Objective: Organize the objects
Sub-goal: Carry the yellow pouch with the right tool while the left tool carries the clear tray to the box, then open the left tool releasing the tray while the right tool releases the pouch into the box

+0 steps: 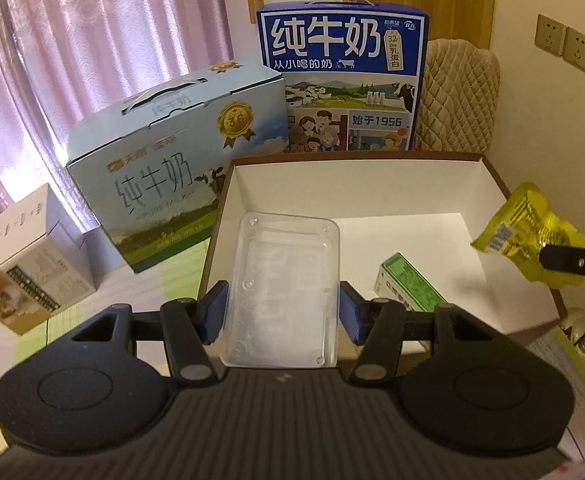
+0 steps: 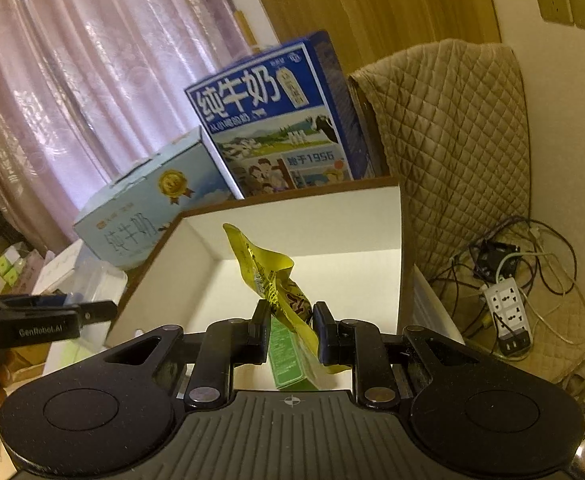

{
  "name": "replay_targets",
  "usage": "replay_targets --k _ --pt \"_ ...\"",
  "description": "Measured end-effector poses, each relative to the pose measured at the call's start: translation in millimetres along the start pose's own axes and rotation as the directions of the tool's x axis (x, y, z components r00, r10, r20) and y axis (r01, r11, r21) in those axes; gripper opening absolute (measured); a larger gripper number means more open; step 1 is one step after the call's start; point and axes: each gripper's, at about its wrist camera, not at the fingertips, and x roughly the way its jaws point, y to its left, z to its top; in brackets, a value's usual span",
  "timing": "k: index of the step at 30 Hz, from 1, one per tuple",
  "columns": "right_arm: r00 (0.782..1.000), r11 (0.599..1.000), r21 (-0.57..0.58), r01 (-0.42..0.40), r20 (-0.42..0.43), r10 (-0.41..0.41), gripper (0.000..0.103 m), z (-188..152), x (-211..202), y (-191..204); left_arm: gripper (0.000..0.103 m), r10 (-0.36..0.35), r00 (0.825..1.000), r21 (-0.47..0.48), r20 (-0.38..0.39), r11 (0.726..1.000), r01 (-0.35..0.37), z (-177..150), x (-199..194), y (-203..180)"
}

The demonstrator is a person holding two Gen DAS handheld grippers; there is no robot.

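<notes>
Both grippers hang over the open box [image 1: 492, 184] to drop loads inside — left gripper [image 1: 282, 312] clamps the clear tray [image 1: 284, 280], right gripper [image 2: 291, 322] pinches the yellow packet [image 2: 270, 276].

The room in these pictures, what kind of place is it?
Probably a room in a home, used partly for storage. Pink curtains hang behind stacked milk cartons, a quilted cover drapes some furniture, and a power strip lies among tangled cables.
</notes>
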Motion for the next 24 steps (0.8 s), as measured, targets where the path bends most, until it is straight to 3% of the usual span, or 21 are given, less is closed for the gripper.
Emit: replay_targets --k 7,14,24 --pt "0.998 0.998 0.033 0.053 -0.046 -0.051 0.019 -1 29 -12 0.053 0.019 0.998 0.043 -0.057 0.999 -0.017 9 45 -5" --pt "0.993 0.995 0.038 0.087 -0.080 -0.084 0.019 -4 48 -18 0.053 0.001 0.988 0.015 -0.154 1.000 0.002 1 88 -2" --pt "0.990 0.994 0.026 0.105 -0.097 -0.102 0.019 -6 61 -18 0.053 -0.005 0.978 0.016 -0.211 1.000 0.009 -8 116 -2"
